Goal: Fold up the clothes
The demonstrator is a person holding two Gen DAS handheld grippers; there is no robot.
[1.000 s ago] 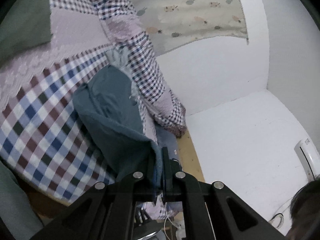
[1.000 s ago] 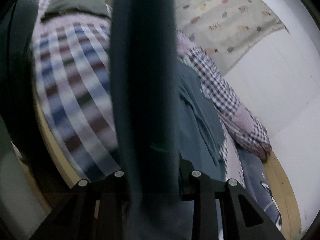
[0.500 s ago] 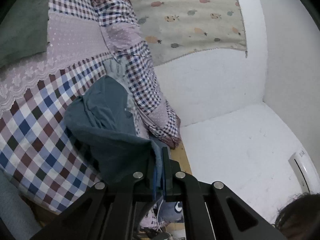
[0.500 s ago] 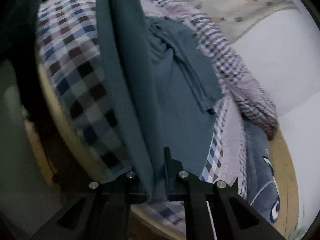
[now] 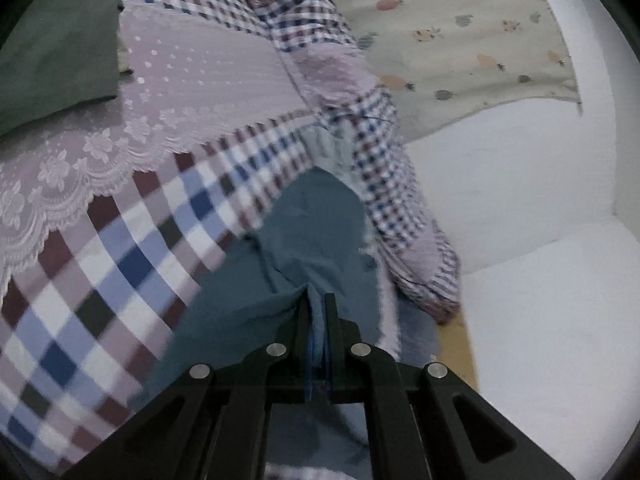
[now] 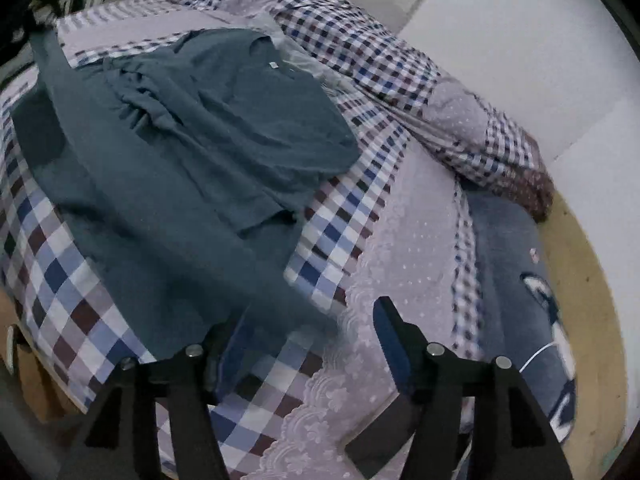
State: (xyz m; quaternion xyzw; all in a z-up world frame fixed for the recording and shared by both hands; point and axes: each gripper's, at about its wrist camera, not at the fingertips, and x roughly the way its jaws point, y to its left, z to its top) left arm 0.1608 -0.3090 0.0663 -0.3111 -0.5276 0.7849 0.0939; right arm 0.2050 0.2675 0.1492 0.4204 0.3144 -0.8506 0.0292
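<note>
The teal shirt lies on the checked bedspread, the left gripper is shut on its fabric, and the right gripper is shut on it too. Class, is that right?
Not quite. In the right wrist view the right gripper is open. The teal shirt, checked bedspread and shut left gripper are as stated.

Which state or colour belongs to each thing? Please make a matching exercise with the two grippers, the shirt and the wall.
Things:
1. left gripper
2. right gripper
3. shirt
4. wall

States or colours:
A. white
B. jaws wide open, holding nothing
C. teal, lying on the checked bedspread
D. jaws shut on teal cloth

Pairs: 1-D, 2-B, 3-C, 4-A
</note>
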